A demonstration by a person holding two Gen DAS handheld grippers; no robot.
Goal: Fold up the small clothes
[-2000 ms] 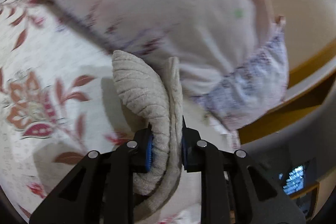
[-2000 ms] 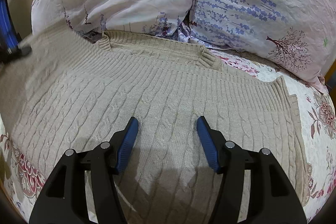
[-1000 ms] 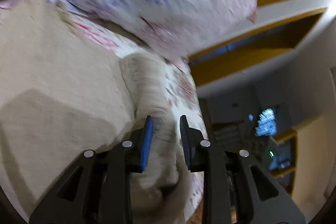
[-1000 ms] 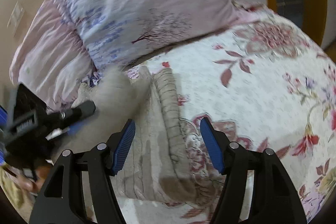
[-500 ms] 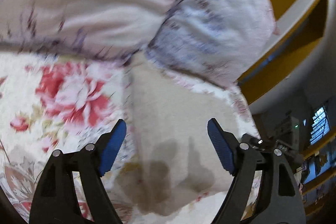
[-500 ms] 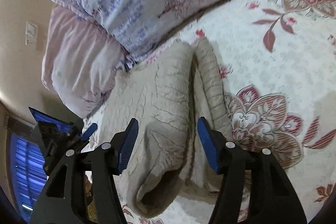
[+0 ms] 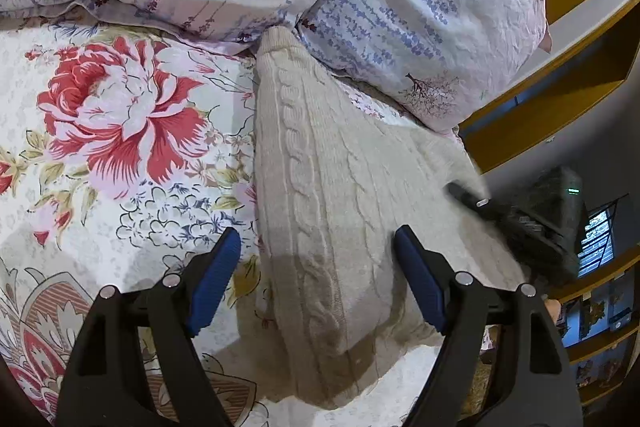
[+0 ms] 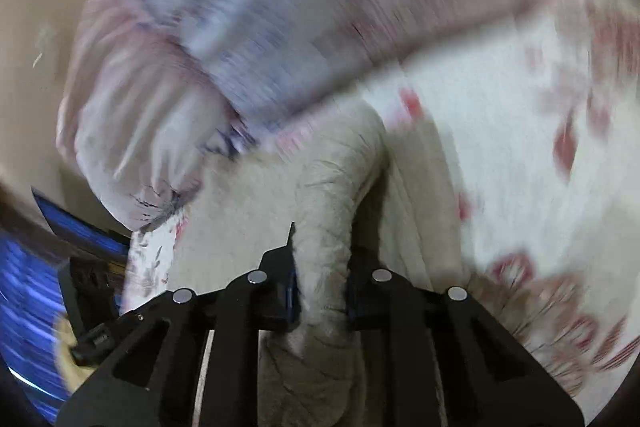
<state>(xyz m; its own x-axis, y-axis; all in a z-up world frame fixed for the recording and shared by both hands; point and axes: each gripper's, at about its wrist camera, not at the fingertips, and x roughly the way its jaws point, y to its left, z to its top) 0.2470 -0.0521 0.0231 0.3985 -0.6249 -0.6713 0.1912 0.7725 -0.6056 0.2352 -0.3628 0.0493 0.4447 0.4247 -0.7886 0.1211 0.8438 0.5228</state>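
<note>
A beige cable-knit sweater (image 7: 320, 187) lies folded lengthwise on the floral bedspread, its far end against the pillows. My left gripper (image 7: 318, 275) is open, its blue pads on either side of the sweater's near end, just above it. My right gripper (image 8: 320, 291) is shut on a thick fold of the sweater (image 8: 332, 211); that view is blurred by motion. The right gripper also shows blurred at the sweater's right edge in the left wrist view (image 7: 516, 223).
Two floral pillows (image 7: 420, 7) lie at the head of the bed behind the sweater. The floral bedspread (image 7: 120, 131) spreads to the left. The bed's right edge drops off toward yellow shelving (image 7: 560, 99) and a dark room.
My left gripper let go of the sweater's edge after carrying it over, and now hovers open. My right gripper, open half a second ago, has closed on a fold of the sweater.
</note>
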